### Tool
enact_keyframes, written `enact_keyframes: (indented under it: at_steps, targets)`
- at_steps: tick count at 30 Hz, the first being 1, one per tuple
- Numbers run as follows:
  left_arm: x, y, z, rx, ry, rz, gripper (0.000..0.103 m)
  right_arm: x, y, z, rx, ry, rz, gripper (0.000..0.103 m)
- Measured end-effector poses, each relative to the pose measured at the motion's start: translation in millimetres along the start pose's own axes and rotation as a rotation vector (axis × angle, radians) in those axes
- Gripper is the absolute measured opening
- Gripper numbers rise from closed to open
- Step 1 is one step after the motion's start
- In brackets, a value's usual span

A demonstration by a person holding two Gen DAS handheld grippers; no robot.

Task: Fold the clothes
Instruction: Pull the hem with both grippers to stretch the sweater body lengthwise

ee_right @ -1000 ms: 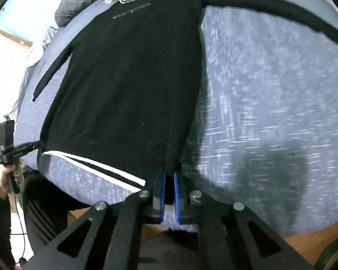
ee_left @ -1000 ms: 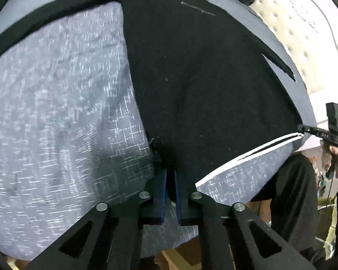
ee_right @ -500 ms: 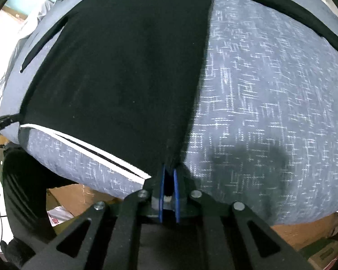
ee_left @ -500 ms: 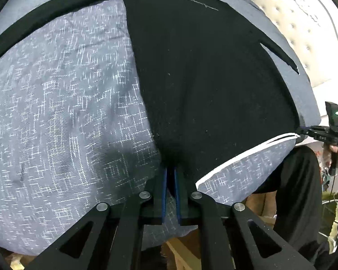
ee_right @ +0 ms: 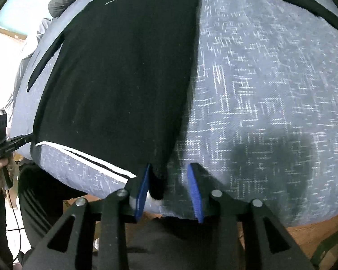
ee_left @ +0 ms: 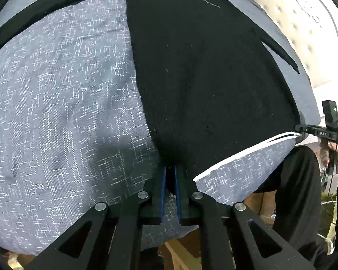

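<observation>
Black sweater (ee_left: pixel 209 85) spread flat on the grey bedspread (ee_left: pixel 56 112) — left gripper (ee_left: pixel 170 180) pinches its hem corner, right gripper (ee_right: pixel 169 186) opening off the other corner — no fold made yet.

I count one black sweater (ee_left: pixel 209 85) spread flat on one blue-grey patterned bedcover (ee_left: pixel 56 112). I have two grippers at the sweater's near hem: the left gripper (ee_left: pixel 170 177) and the right gripper (ee_right: pixel 169 180). Beyond the sweater's collar I count one dark grey bundle (ee_right: pixel 63 2) of cloth.
</observation>
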State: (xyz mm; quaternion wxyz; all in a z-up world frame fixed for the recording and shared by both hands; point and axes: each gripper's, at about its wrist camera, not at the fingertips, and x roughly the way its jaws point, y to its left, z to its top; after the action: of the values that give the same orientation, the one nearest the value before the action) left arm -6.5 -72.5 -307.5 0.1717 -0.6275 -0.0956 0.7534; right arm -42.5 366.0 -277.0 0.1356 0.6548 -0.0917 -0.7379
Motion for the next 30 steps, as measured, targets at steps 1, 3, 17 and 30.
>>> enact_keyframes:
  at_steps: [1, 3, 17, 30]
  targets:
    - [1.1, -1.0, -0.3, 0.002, 0.0, 0.0, 0.008, 0.8, -0.9, 0.0, 0.002, -0.002, 0.007, 0.031]
    - [2.5, -1.6, -1.0, 0.002, 0.0, 0.0, 0.008, -0.5, -3.0, -0.1, -0.005, -0.005, 0.025, 0.007]
    - [-23.8, 16.5, 25.0, -0.118, -0.097, -0.017, 0.042, -5.2, 3.7, -11.3, -0.063, -0.019, -0.031, 0.008]
    - [18.1, 48.8, 83.5, -0.249, -0.169, -0.045, 0.028, -56.3, -2.4, -9.1, -0.026, -0.159, -0.008, 0.019]
